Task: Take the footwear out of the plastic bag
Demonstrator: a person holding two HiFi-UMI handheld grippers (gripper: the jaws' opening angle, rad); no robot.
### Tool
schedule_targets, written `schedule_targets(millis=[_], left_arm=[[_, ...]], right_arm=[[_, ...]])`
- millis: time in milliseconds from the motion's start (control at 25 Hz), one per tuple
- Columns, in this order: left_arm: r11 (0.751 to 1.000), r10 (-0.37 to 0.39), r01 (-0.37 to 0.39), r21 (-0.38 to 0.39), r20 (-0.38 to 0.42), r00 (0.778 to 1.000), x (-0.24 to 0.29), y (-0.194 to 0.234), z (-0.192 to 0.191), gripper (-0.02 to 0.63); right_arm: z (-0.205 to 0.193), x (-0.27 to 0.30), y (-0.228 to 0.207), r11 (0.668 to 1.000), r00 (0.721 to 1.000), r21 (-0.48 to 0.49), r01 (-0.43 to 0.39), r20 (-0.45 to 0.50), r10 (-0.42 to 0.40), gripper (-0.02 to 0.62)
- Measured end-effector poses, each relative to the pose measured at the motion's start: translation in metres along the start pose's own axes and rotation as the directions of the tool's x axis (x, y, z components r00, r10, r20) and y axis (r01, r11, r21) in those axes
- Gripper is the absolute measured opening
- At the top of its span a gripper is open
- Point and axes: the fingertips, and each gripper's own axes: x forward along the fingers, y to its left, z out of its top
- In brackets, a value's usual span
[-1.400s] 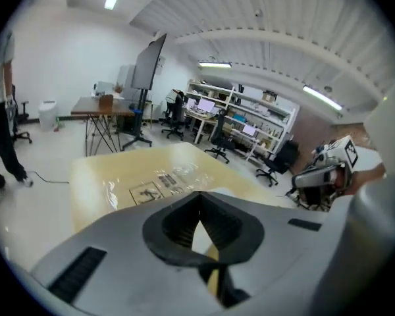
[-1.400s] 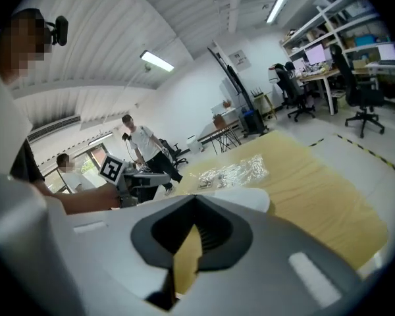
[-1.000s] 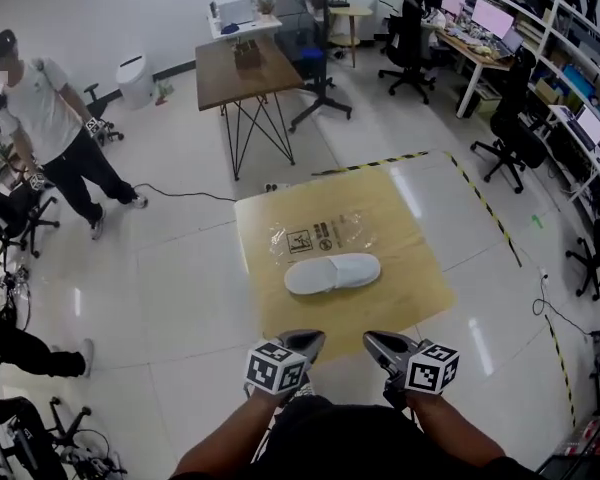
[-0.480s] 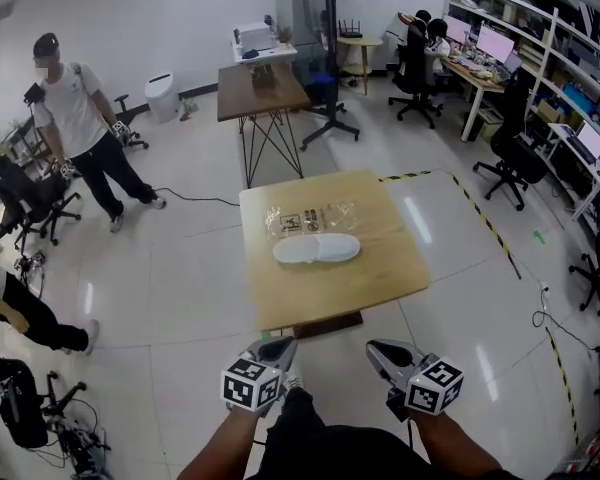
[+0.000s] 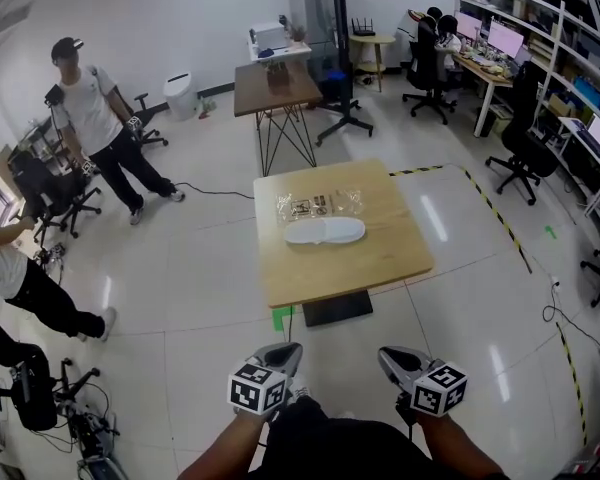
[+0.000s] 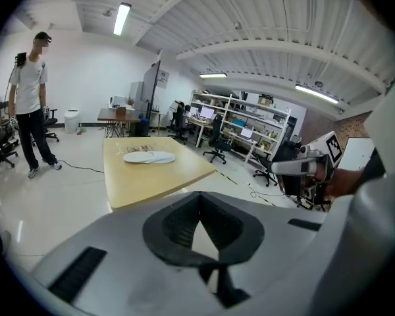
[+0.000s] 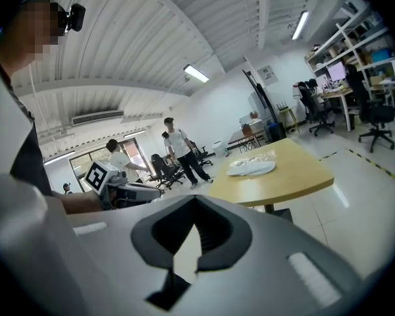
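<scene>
A white slipper (image 5: 325,231) lies flat on the wooden table (image 5: 360,268), just in front of a crumpled clear plastic bag (image 5: 320,206) with black print. Neither gripper touches them. My left gripper (image 5: 283,353) and right gripper (image 5: 394,359) are held close to my body, well short of the table's near edge, both shut and empty. The left gripper view shows the slipper (image 6: 149,157) far off on the table (image 6: 158,180). The right gripper view shows the slipper (image 7: 251,168) and the bag (image 7: 258,157) likewise far away.
The table's dark base (image 5: 337,308) stands on a glossy white floor. A second table (image 5: 276,86) is behind it. A person in a white shirt (image 5: 98,128) stands at the left among office chairs (image 5: 42,193). Desks and chairs (image 5: 520,148) line the right; yellow-black tape (image 5: 495,213) marks the floor.
I have backed away from the table, which now looks smaller and farther. Both grippers came back with me, still shut. The slipper and bag lie where they were.
</scene>
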Motion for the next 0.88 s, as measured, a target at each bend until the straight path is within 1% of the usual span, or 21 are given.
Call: schedule_targets(millis=[160,360,600,880], left_arm=[[1.000,-0.001,0.000,0.021,0.026,1.000,-0.007,-0.005,0.008,0.006],[1.000,0.001,-0.002,0.013,0.030,1.000,-0.013,-0.006,0.005,0.006],[1.000,-0.001,0.000,0.015,0.033,0.999,-0.020,-0.005,0.006,0.006],[1.000,-0.007,0.006,0.020,0.033,0.999,-0.015,-0.002,0.011,0.006]], right_arm=[[-0.005,-0.001,0.005,1.000,1.000,-0.011,0.002,-0.022,-0.002,0.000],[0.000,-0.001,0.009,1.000,1.000,-0.031,0.000,-0.014,0.000,0.000],[-0.005,0.001,0.013,1.000,1.000,-0.018,0.006,-0.018,-0.006,0.000],[-0.007,0.005,0.007,1.000,1.000,-0.005,0.009,-0.028,-0.009,0.000]])
